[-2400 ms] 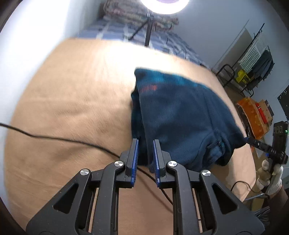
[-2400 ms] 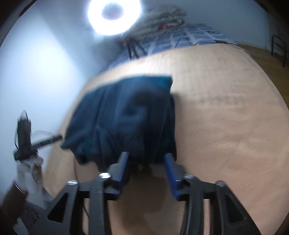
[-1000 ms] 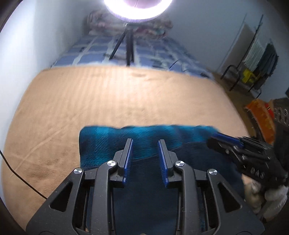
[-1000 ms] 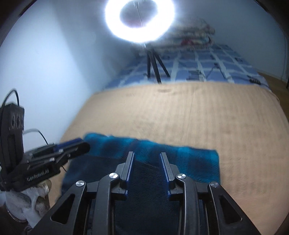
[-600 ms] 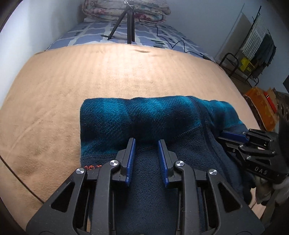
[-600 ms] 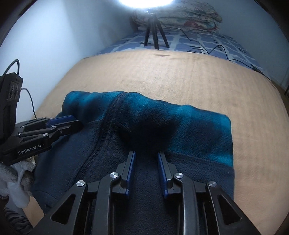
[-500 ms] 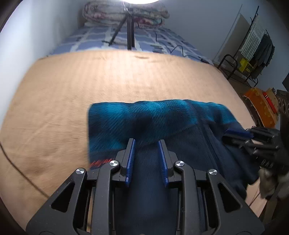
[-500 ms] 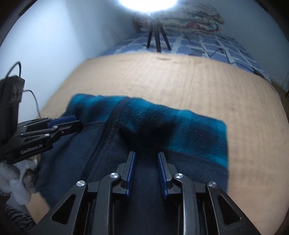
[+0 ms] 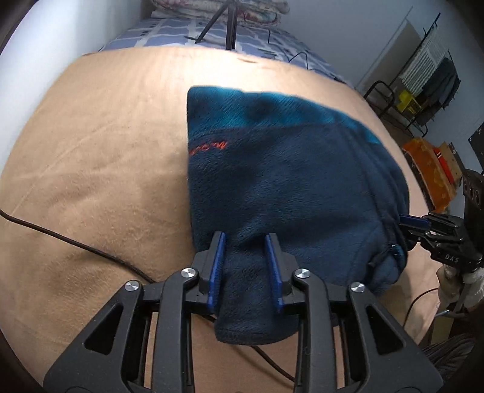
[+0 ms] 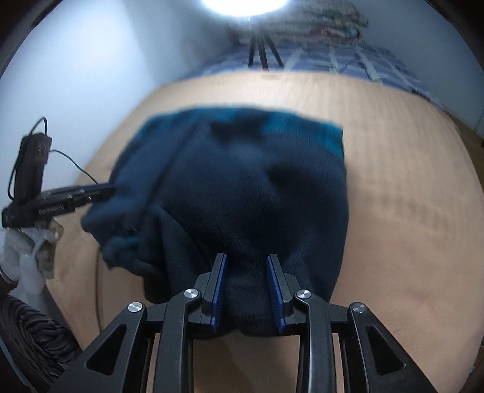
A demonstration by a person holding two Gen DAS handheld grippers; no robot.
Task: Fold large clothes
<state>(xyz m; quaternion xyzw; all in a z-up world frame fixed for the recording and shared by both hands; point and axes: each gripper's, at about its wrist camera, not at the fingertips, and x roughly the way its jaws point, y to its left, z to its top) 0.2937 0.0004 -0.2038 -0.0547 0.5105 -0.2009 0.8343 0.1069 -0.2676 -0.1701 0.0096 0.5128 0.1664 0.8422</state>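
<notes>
Two grippers each pinch a fold of one dark navy fleece jacket [image 9: 281, 181]. The left gripper [image 9: 245, 269] has thick pile bunched between its blue ribbed pads, its jaws narrowly parted around the cloth; a rounded flap of hem hangs out below them. Its jaws have just been opening a little, with the fleece between them. The right gripper [image 10: 247, 291] clamps a similar wad, pads pressed against both sides of the fabric; its jaws too have just been opening slightly.

Ahead of both sets of jaws the jacket spreads in a rough rectangle, plush and matte, with a brighter teal band along its far edge. Small orange stitched lettering sits ahead and left of the left jaws, and a zipper seam runs toward the right gripper.

Under the jacket lies a tan, short-napped blanket [image 9: 99, 145], softly creased. A black cable [image 9: 75, 241] crosses it left of the left jaws. Beyond are a blue checked bedspread [image 9: 181, 30], a tripod [image 9: 227, 21], pale walls and, far right, a clothes rack [image 9: 429, 69].
</notes>
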